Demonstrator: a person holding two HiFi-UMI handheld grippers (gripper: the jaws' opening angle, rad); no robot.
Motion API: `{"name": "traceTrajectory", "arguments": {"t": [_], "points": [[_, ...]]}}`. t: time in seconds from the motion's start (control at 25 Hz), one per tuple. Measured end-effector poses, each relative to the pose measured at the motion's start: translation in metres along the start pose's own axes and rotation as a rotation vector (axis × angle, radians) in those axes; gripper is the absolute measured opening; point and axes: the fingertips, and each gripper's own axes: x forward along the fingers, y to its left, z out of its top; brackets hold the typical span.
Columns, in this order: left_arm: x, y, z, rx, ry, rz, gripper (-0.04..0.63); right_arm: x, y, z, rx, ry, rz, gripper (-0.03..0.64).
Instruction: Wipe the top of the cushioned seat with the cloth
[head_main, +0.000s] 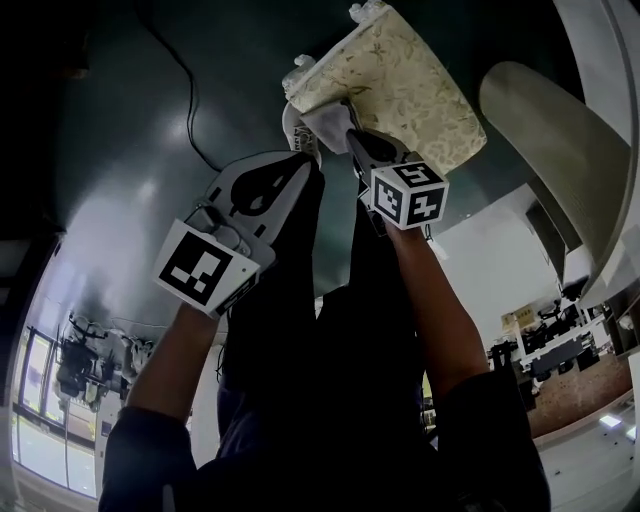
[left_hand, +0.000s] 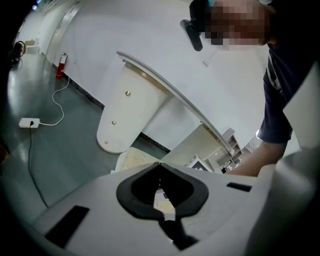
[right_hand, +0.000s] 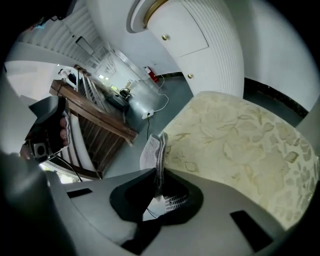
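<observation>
The right gripper (right_hand: 158, 175) was clenched on the cloth (right_hand: 152, 149), and its jaws pinched a bunched fold that stood up between them at the lower centre of the right gripper view. The left gripper (left_hand: 160, 165) was closed too, tip against tip. Something pale showed through the gap behind its pads, but nothing was plainly gripped there. In the head view both grippers reached up the middle of the frame, the left gripper (head_main: 303, 160) just beside the right gripper (head_main: 350, 135).

The dark green floor (head_main: 130, 120) filled the upper left of the head view. Against it, at upper centre, was the cushioned seat (head_main: 405, 85), cream with a leaf pattern. It also spread across the right half of the right gripper view (right_hand: 240, 145).

The cloth (head_main: 325, 125) met the seat only at its near edge, gathered rather than laid flat. A thin cable (head_main: 178, 75) ran over the floor at upper left.

The wiping looked barely begun. The cloth sat at one edge, and the whole patterned top lay bare and seemingly still to be covered, though the frames could not show which parts were clean.
</observation>
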Motion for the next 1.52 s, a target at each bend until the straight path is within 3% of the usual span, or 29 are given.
{"name": "traceTrajectory", "arguments": {"t": [0.44, 0.6, 1.0, 1.28, 1.52], "points": [[0.067, -0.074, -0.006, 0.067, 0.027, -0.099, 0.008, -0.058, -0.062, -0.059, 0.058, -0.017, -0.039, 0.032], [0.085, -0.095, -0.018, 0.103, 0.107, -0.113, 0.008, -0.08, -0.083, -0.086, 0.097, -0.019, -0.059, 0.032], [0.122, -0.152, -0.021, 0.169, 0.145, -0.162, 0.008, -0.133, -0.118, -0.136, 0.197, -0.043, -0.088, 0.033], [0.142, -0.184, -0.019, 0.207, 0.153, -0.188, 0.008, -0.169, -0.145, -0.149, 0.224, -0.076, -0.126, 0.032], [0.145, -0.206, 0.004, 0.247, 0.129, -0.196, 0.008, -0.203, -0.154, -0.127, 0.203, -0.131, -0.154, 0.033]]}}
